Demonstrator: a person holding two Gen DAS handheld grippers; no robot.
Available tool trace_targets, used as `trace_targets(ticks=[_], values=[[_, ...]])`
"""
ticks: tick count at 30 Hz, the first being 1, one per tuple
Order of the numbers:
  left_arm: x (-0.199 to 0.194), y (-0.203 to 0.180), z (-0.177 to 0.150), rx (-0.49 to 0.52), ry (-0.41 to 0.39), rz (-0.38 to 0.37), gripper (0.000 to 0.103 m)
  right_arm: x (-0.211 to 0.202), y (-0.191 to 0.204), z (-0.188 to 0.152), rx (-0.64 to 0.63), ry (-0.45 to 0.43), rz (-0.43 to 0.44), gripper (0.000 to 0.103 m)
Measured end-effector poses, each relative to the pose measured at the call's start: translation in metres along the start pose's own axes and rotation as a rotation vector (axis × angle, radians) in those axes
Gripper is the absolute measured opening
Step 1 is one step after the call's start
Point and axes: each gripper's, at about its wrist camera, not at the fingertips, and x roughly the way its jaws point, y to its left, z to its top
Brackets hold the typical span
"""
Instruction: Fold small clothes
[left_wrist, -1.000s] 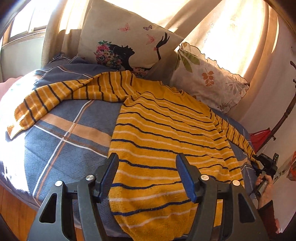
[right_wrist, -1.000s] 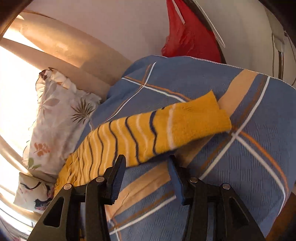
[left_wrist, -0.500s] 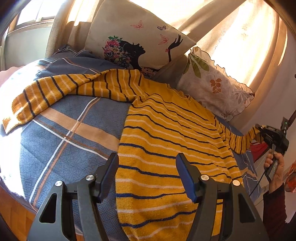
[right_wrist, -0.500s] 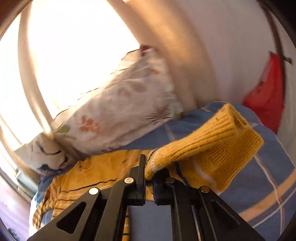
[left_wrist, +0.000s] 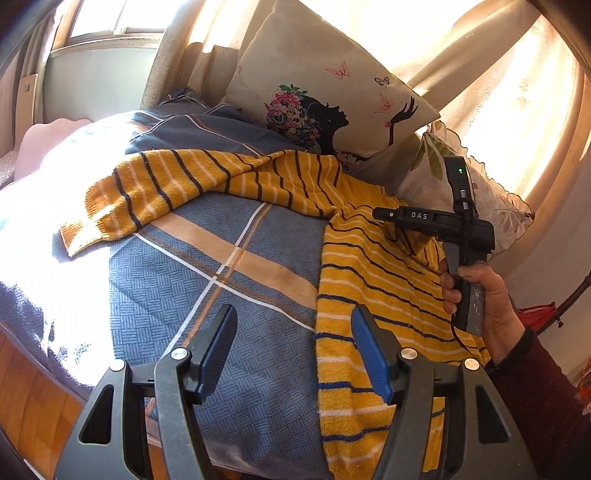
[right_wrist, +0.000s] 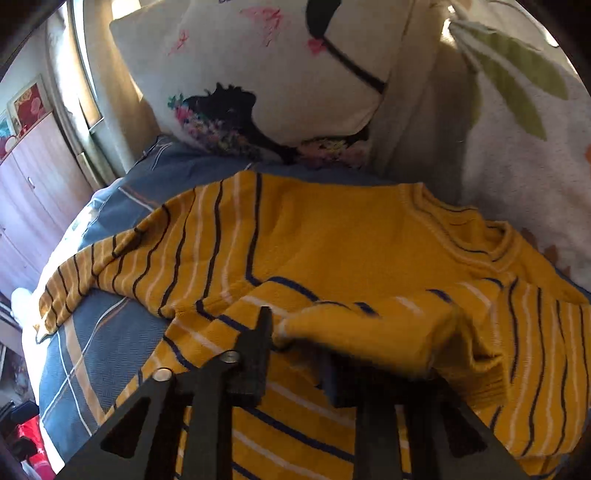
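Note:
A yellow sweater with dark and white stripes (left_wrist: 369, 280) lies spread on a blue plaid bed cover (left_wrist: 207, 295). Its left sleeve (left_wrist: 155, 195) stretches out to the left. My left gripper (left_wrist: 295, 343) is open and empty above the sweater's lower left edge. My right gripper (right_wrist: 295, 350) hangs over the sweater body (right_wrist: 332, 236) with the right sleeve cuff (right_wrist: 369, 328) draped across its jaws, which now stand apart. The right gripper also shows in the left wrist view (left_wrist: 380, 214), held by a hand over the sweater.
A cushion printed with a woman's silhouette (left_wrist: 332, 96) and a floral pillow (left_wrist: 491, 206) lean at the head of the bed. Curtains hang behind them. A wooden floor (left_wrist: 33, 413) shows at lower left. A red bag (left_wrist: 535, 317) is at right.
My right gripper carried the right sleeve from the bed's edge inward over the sweater body, and its jaws have parted. My left gripper shifted left toward the sweater's edge.

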Motion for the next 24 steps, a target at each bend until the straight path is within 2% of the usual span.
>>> trace_targets(ticks=[2,3,7,11,13,14,17,18,21,24], values=[[0.002,-0.003,0.005,0.011,0.0,-0.009,0.063,-0.01,-0.004,-0.001,0.016,-0.03,0.056,0.056],[0.005,-0.005,0.008,0.017,0.002,-0.016,0.063,-0.019,-0.008,0.001,0.034,-0.052,0.074,0.059],[0.025,-0.033,0.029,0.063,0.018,-0.064,0.064,-0.061,-0.038,-0.002,0.133,-0.116,0.089,0.059],[0.056,-0.078,0.051,0.171,0.021,-0.092,0.068,-0.093,-0.075,-0.017,0.22,-0.161,0.051,0.064],[0.075,-0.099,0.059,0.224,0.034,-0.083,0.068,-0.1,-0.092,-0.021,0.262,-0.165,0.075,0.064],[0.082,-0.109,0.061,0.241,0.04,-0.088,0.068,-0.104,-0.1,-0.022,0.294,-0.171,0.119,0.064],[0.098,-0.133,0.064,0.283,0.041,-0.11,0.068,-0.118,-0.119,-0.016,0.4,-0.204,0.332,0.068],[0.103,-0.141,0.065,0.304,0.041,-0.112,0.068,-0.123,-0.121,-0.012,0.415,-0.218,0.348,0.071],[0.129,-0.161,0.071,0.379,0.063,-0.096,0.068,-0.134,-0.122,-0.008,0.406,-0.267,0.27,0.076],[0.157,-0.18,0.079,0.471,0.082,-0.11,0.068,-0.132,-0.132,-0.022,0.426,-0.251,0.225,0.076]])
